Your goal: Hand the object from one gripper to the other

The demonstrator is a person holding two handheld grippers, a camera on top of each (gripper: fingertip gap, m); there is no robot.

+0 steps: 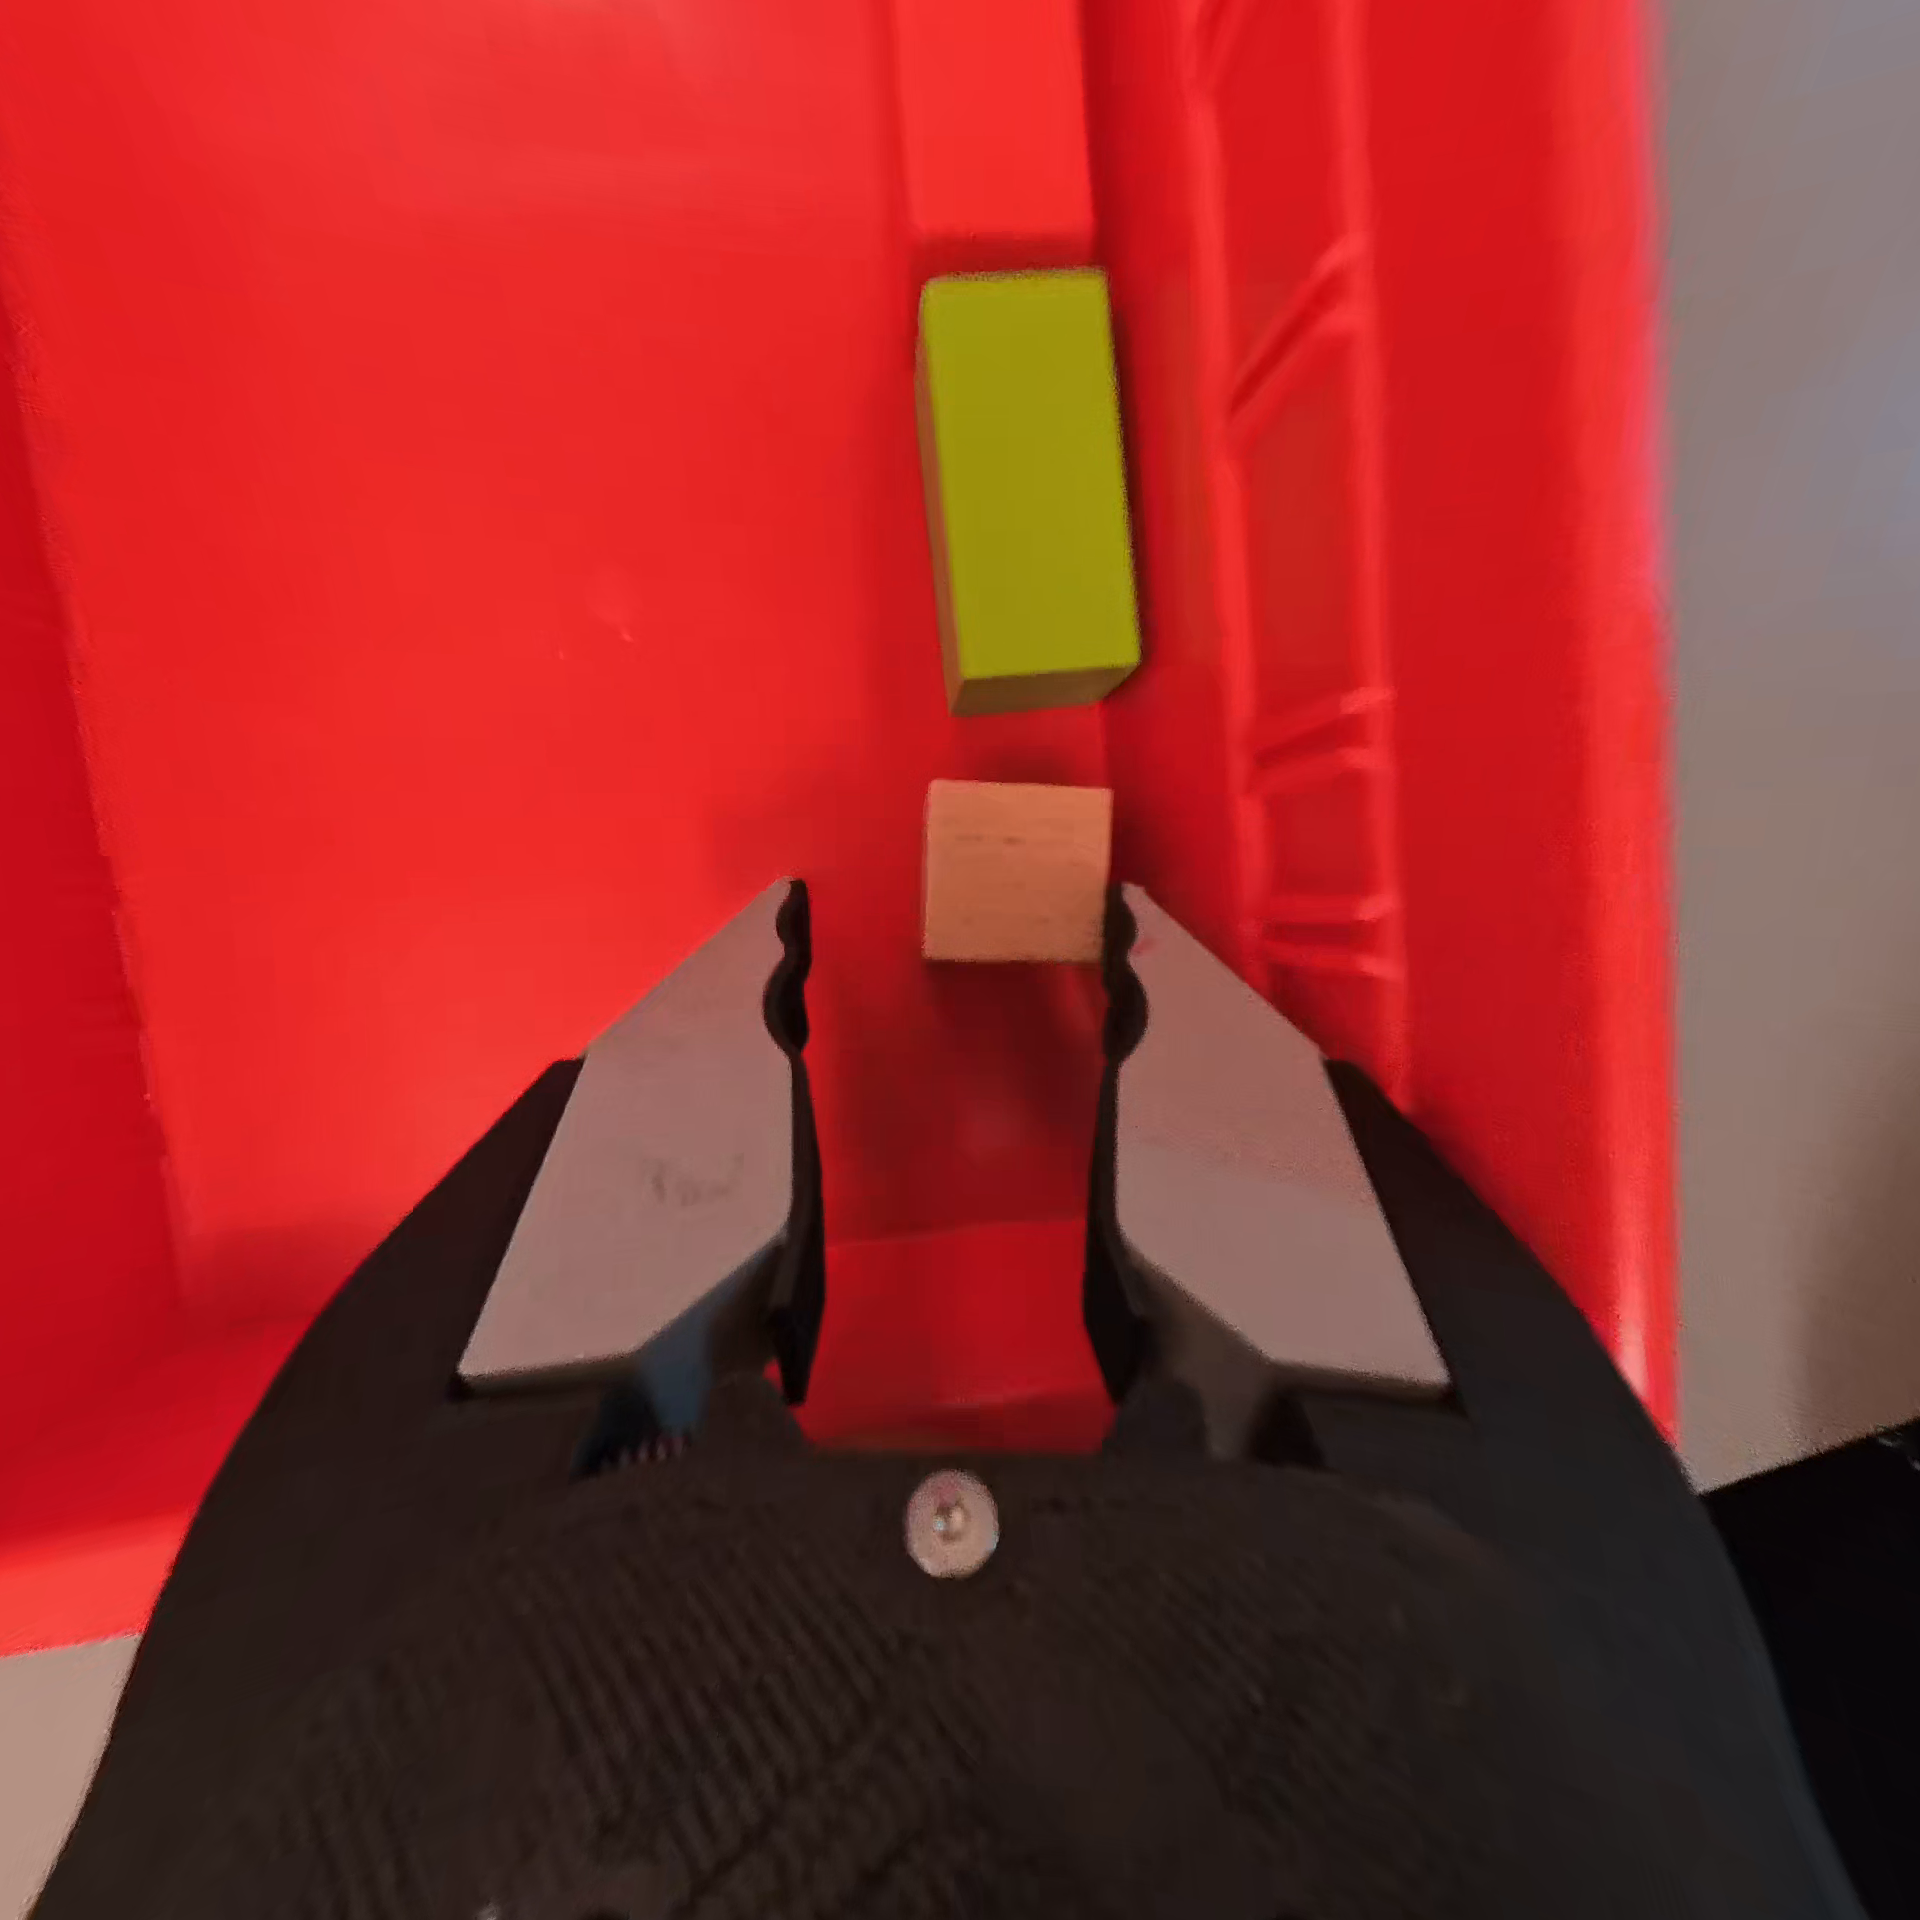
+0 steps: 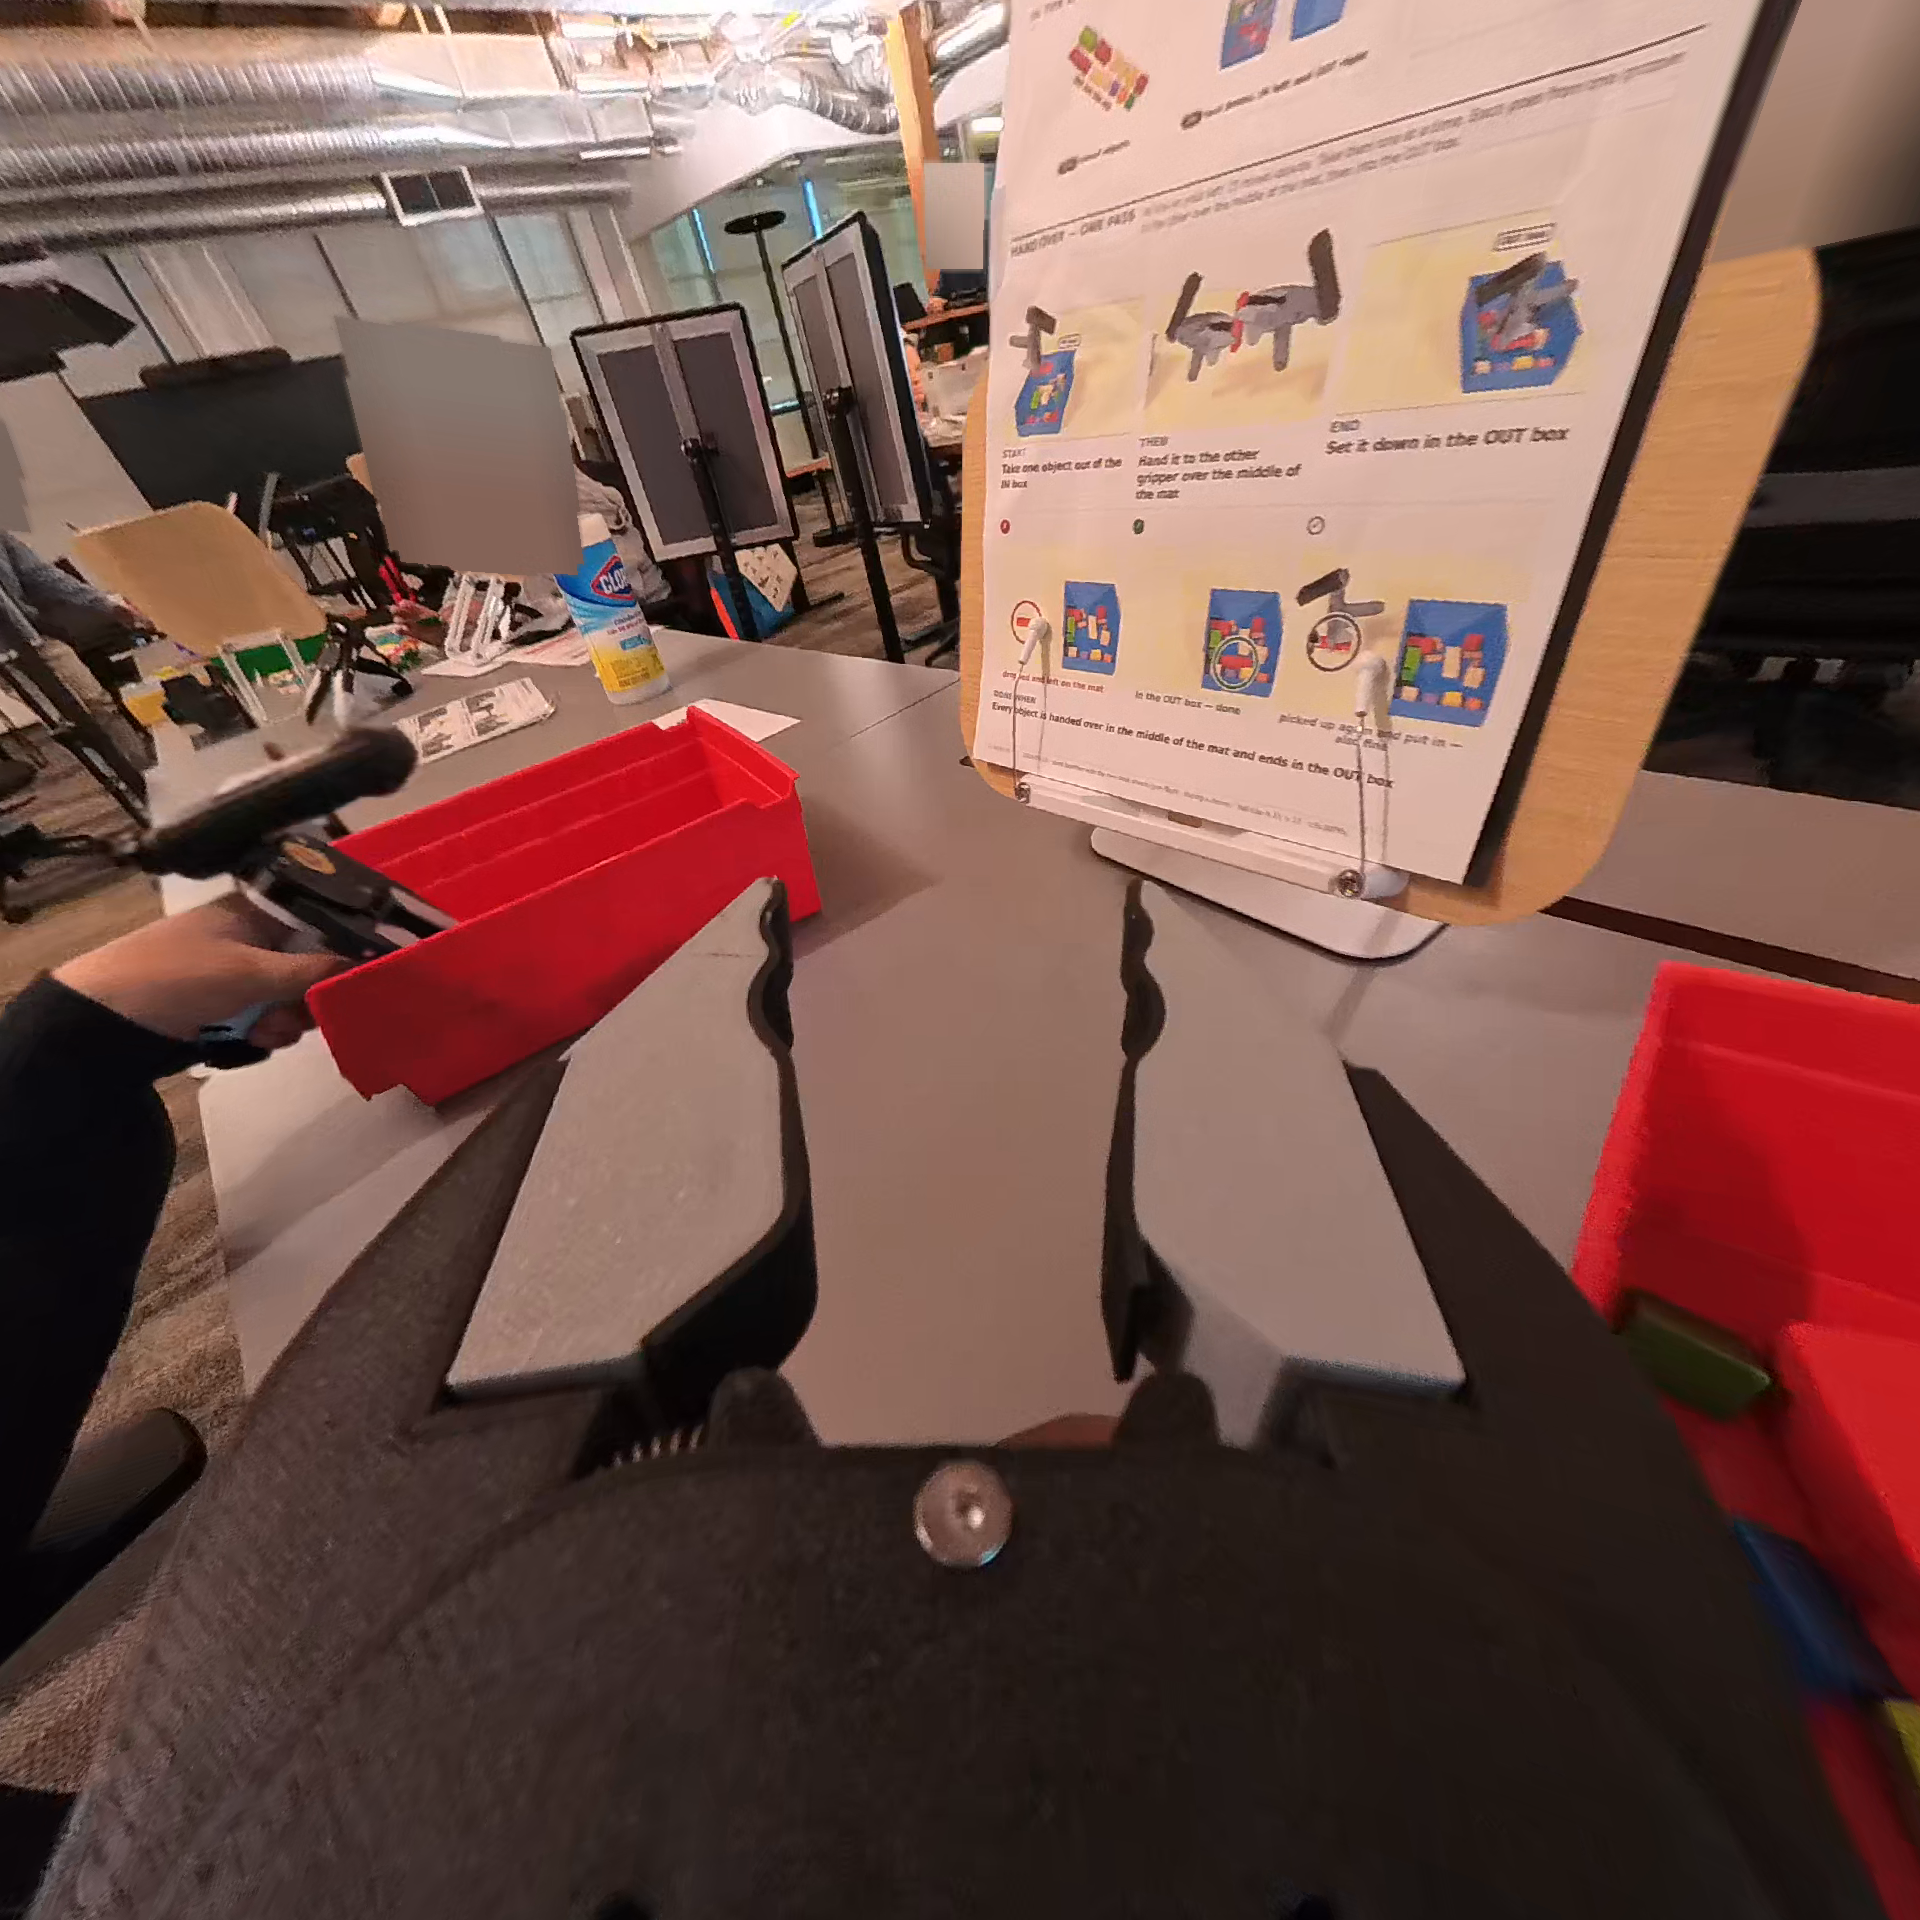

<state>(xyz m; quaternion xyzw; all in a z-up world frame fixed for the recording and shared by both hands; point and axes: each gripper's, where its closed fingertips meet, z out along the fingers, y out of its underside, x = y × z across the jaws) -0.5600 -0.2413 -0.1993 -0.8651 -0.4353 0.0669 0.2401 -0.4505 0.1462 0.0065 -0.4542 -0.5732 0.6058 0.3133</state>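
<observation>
Your left gripper (image 1: 956,925) points into the red bin (image 1: 416,520), jaws apart and nothing clamped. Look at the wooden cube (image 1: 1013,868): it lies on the bin floor just past the fingertips, off to the right of the gap. Its right edge sits right against the right fingertip (image 1: 1127,935), though you cannot tell from here whether they actually touch. The left fingertip (image 1: 784,925) stands clear of the cube, with red floor showing between them. Beyond the cube, apart from it, the green block (image 1: 1023,478) lies along the bin's right wall. Over to your right gripper (image 2: 951,956): it hangs above the grey table (image 2: 956,1143) with its jaws wide and bare table showing between the pads. From that view you can see your left hand (image 2: 197,977) at the near end of the same bin, the left gripper dipping over its rim and its fingertips hidden by the wall. A second red bin (image 2: 1766,1143) sits at the right edge with coloured blocks (image 2: 1694,1366) inside, partly cut off. Ahead stands an instruction sheet (image 2: 1299,468) on a white stand (image 2: 1278,883), and farther back on the table a wipes canister (image 2: 618,623).
</observation>
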